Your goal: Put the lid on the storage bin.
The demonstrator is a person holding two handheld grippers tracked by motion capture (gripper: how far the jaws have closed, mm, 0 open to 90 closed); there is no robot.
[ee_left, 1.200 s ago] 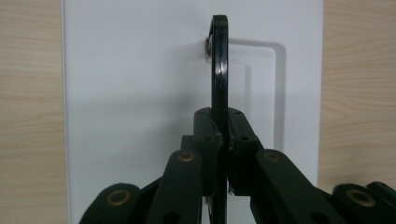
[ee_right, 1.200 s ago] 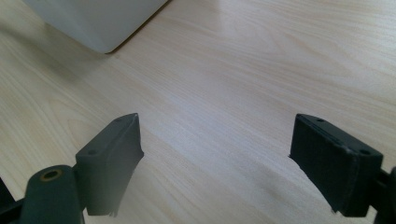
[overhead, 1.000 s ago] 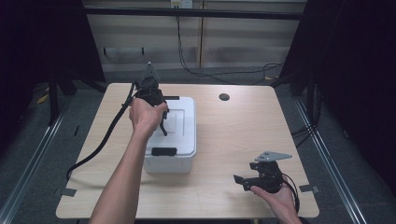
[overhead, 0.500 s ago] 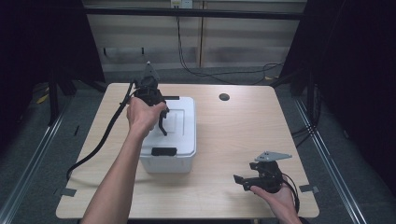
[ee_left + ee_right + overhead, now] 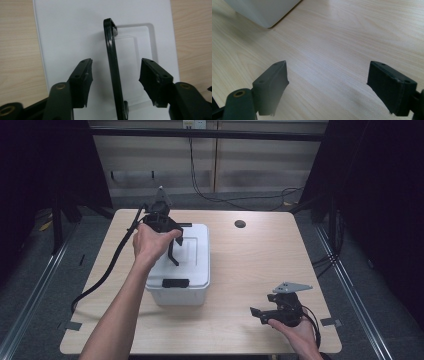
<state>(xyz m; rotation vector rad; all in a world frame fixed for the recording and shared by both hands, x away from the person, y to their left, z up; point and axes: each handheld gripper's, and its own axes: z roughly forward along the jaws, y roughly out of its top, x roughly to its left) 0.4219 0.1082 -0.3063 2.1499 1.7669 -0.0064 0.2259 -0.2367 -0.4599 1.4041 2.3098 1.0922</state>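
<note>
The white box [image 5: 180, 270] sits on the left part of the table [image 5: 260, 260]; its black handle [image 5: 113, 67] stands up on the lid; the left gripper [image 5: 115, 77] has just been opening, its jaws apart on each side of the handle, not touching it; the right gripper [image 5: 328, 86] rests wide open near the table's front right corner, holding nothing.

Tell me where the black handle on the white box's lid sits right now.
In the left gripper view, the black handle stands upright on the lid, between the open left tool jaws, touching neither.
</note>
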